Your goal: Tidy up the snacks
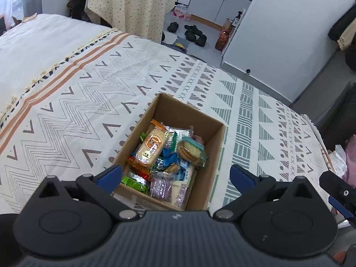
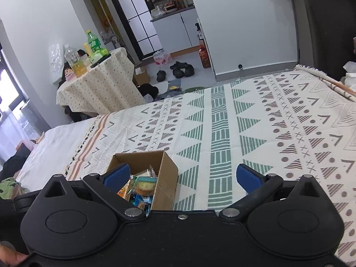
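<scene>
Cardboard box [image 1: 213,138] of snacks sits on the patterned bedspread [image 1: 66,115], at 6 o'clock in the left wrist view, 7 o'clock in the right. No loose packets visible on the cover; sorting looks near done.

Left gripper [image 1: 175,175]: jaws spread wide, empty, poised over the box. Right gripper [image 2: 182,175]: likewise released, just beside the box.

Advice: lift clear straight up, avoid snagging the box wall.

Rice cracker packet [image 1: 151,146]: orange label, script unreadable. Biscuit pack [image 1: 189,151]: print too small.
</scene>
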